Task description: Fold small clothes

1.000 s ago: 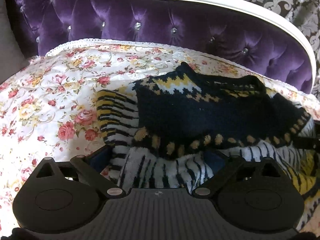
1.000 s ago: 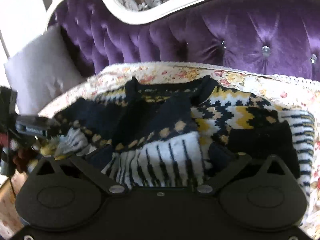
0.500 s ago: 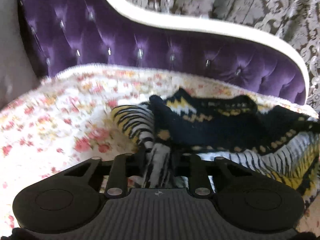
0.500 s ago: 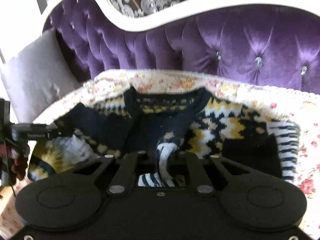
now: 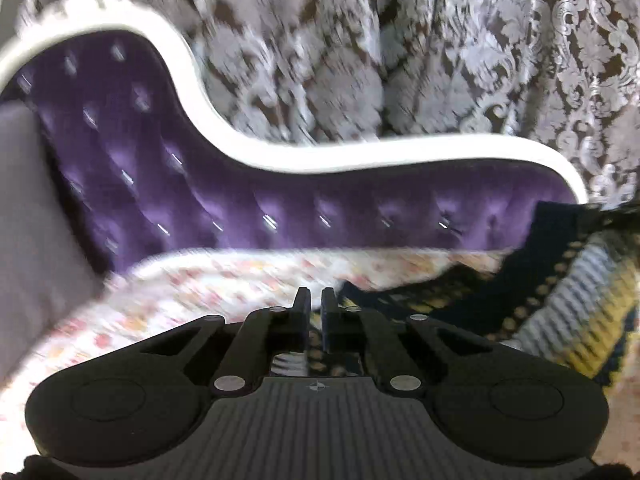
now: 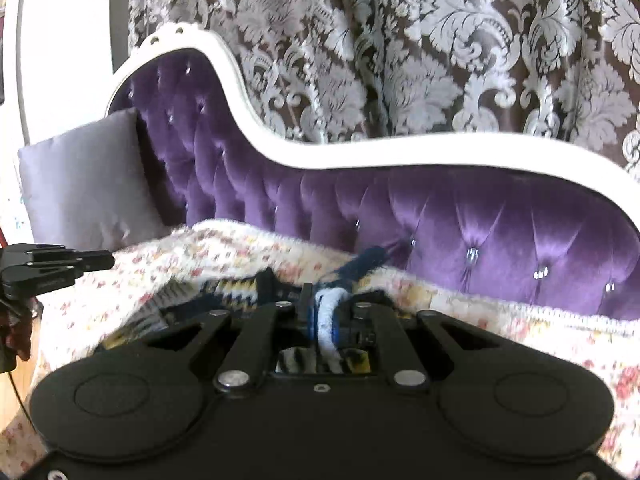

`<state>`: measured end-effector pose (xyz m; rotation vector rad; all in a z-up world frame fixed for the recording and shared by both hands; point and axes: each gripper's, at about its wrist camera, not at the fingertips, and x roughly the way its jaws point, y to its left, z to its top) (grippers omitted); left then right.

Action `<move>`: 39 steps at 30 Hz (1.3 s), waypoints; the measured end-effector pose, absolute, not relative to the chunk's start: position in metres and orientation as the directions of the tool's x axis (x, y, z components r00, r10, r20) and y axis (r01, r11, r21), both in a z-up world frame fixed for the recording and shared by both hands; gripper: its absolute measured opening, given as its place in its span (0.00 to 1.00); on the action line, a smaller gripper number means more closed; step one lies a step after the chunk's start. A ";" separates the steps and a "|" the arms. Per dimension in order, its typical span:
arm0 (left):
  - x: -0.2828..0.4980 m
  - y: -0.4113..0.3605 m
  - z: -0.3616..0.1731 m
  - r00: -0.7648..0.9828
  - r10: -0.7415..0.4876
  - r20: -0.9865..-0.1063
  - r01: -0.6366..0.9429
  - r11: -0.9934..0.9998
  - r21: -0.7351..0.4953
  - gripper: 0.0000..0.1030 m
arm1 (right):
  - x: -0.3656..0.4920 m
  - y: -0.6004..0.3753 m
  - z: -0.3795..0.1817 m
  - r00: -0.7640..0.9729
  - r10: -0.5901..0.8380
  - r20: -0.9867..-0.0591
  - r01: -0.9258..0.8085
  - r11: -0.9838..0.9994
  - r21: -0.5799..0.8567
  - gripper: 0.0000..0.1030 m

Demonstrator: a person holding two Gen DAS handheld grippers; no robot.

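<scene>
Now, line by line:

Left gripper (image 5: pixel 315 300): fingers pressed nearly together, pinching a thin patterned fold of the sweater; the fold shows down in the slot between them, though this view is blurred. The jaws have just been closing.

Right gripper (image 6: pixel 325 304): fingers clamped on a rolled white and navy edge of the sweater (image 6: pixel 240 292), which bulges up between them.

Sweater, place: navy, yellow and white knit, stretched between the two grippers above the floral cover; in the left wrist view its bulk (image 5: pixel 552 292) hangs to the right of the fingers, striped and dotted bands showing.

Floral cover (image 6: pixel 200 256): cream cloth with pink roses, spread over the seat; bare to the left of both grippers and along the far side up to its lacy edge.

Far edge: tufted purple backrest (image 6: pixel 480 208) with a curved white frame (image 6: pixel 400 152), rising high on the left and low on the right.

Left edge: grey cushion (image 6: pixel 84 184) leaning against the backrest at the seat's end.

Behind: damask curtain (image 6: pixel 400 40) in brown and silver.

Other gripper in the right wrist view: the left gripper's black fingers (image 6: pixel 92 260) jut in from the left, over the cover and near the cushion.

Containers: none seen.
</scene>
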<state>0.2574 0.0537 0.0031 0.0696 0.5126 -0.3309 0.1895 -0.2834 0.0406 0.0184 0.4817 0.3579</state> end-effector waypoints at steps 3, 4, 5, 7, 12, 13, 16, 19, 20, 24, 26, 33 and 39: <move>0.281 0.053 -0.015 0.718 -0.374 -0.587 0.367 0.920 -0.138 0.27 | 0.201 -0.282 0.031 0.809 0.334 -0.484 -0.329 0.939 0.098 0.13; 0.288 0.050 -0.024 0.686 -0.382 -0.619 0.372 0.916 -0.152 0.42 | 0.203 -0.282 0.025 0.799 0.336 -0.499 -0.327 0.939 0.109 0.13; 0.294 0.046 -0.034 0.666 -0.379 -0.642 0.378 0.914 -0.148 0.48 | 0.203 -0.282 0.018 0.790 0.338 -0.512 -0.327 0.938 0.114 0.13; 0.302 0.037 -0.052 0.643 -0.345 -0.684 0.380 0.919 -0.107 0.48 | 0.200 -0.280 0.007 0.777 0.334 -0.533 -0.327 0.938 0.112 0.13; 0.314 0.026 -0.076 0.593 -0.344 -0.728 0.387 0.915 -0.117 0.48 | 0.195 -0.287 -0.010 0.758 0.324 -0.565 -0.302 0.943 0.136 0.13; 0.315 0.024 -0.078 0.590 -0.351 -0.727 0.389 0.913 -0.125 0.39 | 0.195 -0.288 -0.011 0.757 0.322 -0.568 -0.299 0.944 0.137 0.14; 0.304 0.024 -0.078 0.631 -0.348 -0.694 0.382 0.917 -0.112 0.06 | 0.193 -0.292 -0.011 0.761 0.317 -0.566 -0.289 0.947 0.141 0.13; 0.281 0.017 -0.069 0.683 -0.328 -0.652 0.400 0.915 -0.041 0.06 | 0.189 -0.295 -0.010 0.769 0.315 -0.556 -0.278 0.948 0.152 0.14; 0.272 0.016 -0.065 0.714 -0.313 -0.626 0.395 0.919 -0.009 0.06 | 0.187 -0.296 -0.009 0.772 0.313 -0.553 -0.276 0.949 0.151 0.13; 0.245 0.021 -0.030 0.814 -0.305 -0.494 0.386 0.920 0.067 0.05 | 0.175 -0.293 0.001 0.805 0.283 -0.522 -0.270 0.957 0.102 0.12; 0.253 0.023 -0.014 0.834 -0.294 -0.466 0.381 0.919 0.101 0.05 | 0.176 -0.293 0.012 0.833 0.260 -0.488 -0.266 0.962 0.060 0.12; 0.331 0.020 -0.045 0.776 -0.223 -0.591 0.326 0.943 0.072 0.06 | 0.253 -0.296 0.002 0.835 0.191 -0.516 -0.213 0.977 0.016 0.12; 0.351 0.010 -0.103 0.738 -0.122 -0.664 0.326 0.926 0.192 0.11 | 0.303 -0.293 -0.066 0.743 0.102 -0.661 -0.171 0.984 -0.040 0.15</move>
